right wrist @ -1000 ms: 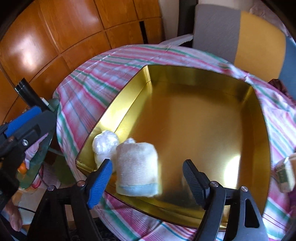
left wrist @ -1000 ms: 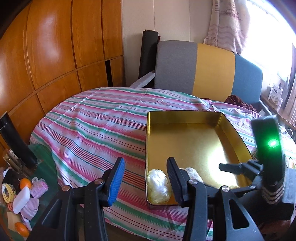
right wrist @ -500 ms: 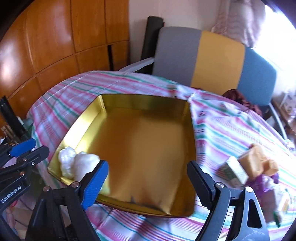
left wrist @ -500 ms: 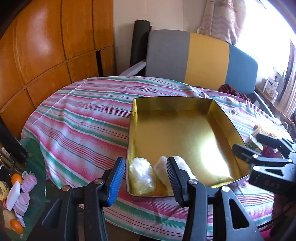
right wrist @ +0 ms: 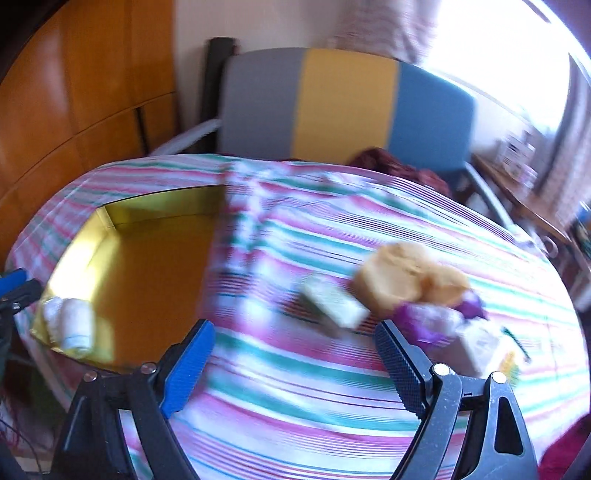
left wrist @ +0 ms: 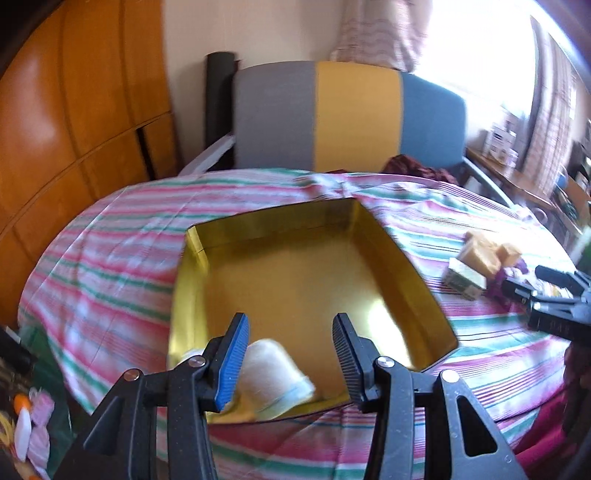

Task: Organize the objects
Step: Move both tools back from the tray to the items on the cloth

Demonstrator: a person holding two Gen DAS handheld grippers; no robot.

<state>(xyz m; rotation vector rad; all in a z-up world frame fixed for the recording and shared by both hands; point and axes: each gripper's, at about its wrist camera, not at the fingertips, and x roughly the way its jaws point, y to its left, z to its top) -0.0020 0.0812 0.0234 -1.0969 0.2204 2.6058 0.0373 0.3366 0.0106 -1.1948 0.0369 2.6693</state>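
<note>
Both claws released, nothing held: left gripper over gold tin near white roll; right gripper wide, above striped tablecloth, short of soap pile.

Tricolour chair; wooden cabinet; curtain

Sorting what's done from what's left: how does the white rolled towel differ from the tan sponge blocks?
The white rolled towel lies inside the gold tin, in its near corner; the tan sponge blocks sit outside on the striped cloth. The towel is pale and cylindrical; the blocks are yellowish and chunky. Neither is gripped.
</note>
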